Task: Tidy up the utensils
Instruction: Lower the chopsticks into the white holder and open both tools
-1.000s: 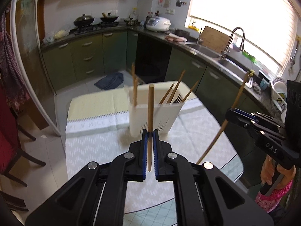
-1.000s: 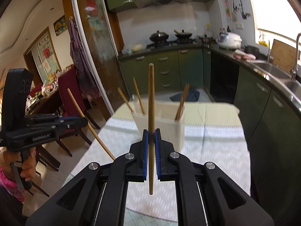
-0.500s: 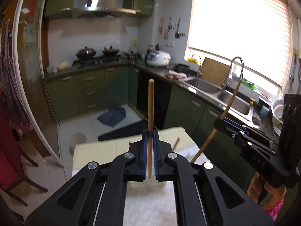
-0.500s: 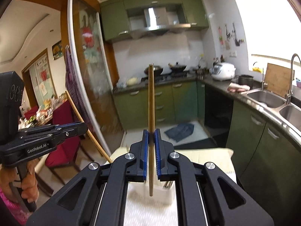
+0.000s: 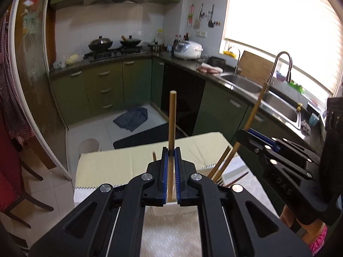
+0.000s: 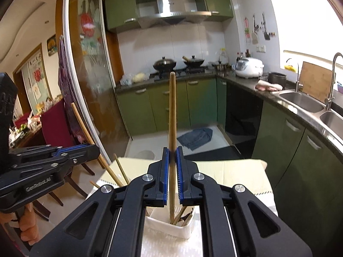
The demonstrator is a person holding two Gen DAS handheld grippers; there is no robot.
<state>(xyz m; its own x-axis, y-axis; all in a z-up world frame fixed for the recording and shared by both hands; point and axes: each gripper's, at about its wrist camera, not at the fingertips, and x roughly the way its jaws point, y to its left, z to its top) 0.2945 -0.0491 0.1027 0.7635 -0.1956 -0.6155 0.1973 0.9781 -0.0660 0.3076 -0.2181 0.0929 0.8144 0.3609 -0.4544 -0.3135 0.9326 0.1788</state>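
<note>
My left gripper (image 5: 170, 156) is shut on a wooden chopstick (image 5: 172, 120), held upright with its lower end just above the white utensil holder (image 5: 171, 209). My right gripper (image 6: 172, 156) is shut on another wooden chopstick (image 6: 172, 111), whose lower end dips into the white holder (image 6: 171, 227) among several chopsticks. The right gripper also shows in the left wrist view (image 5: 253, 137), holding its chopstick (image 5: 255, 111) slanted into the holder. The left gripper shows in the right wrist view (image 6: 92, 150) with its chopstick (image 6: 81, 124).
The holder stands on a table with a pale patterned cloth (image 5: 171, 235) and a yellow cloth (image 5: 120, 165). A red chair (image 6: 55, 126) stands left of the table. Green cabinets, a hob with woks (image 5: 113, 42) and a sink (image 5: 276, 105) lie beyond.
Both grippers lifted and tilted up, then came down over the holder. The right chopstick's lower end now sits inside the holder. Both grips stay shut.
</note>
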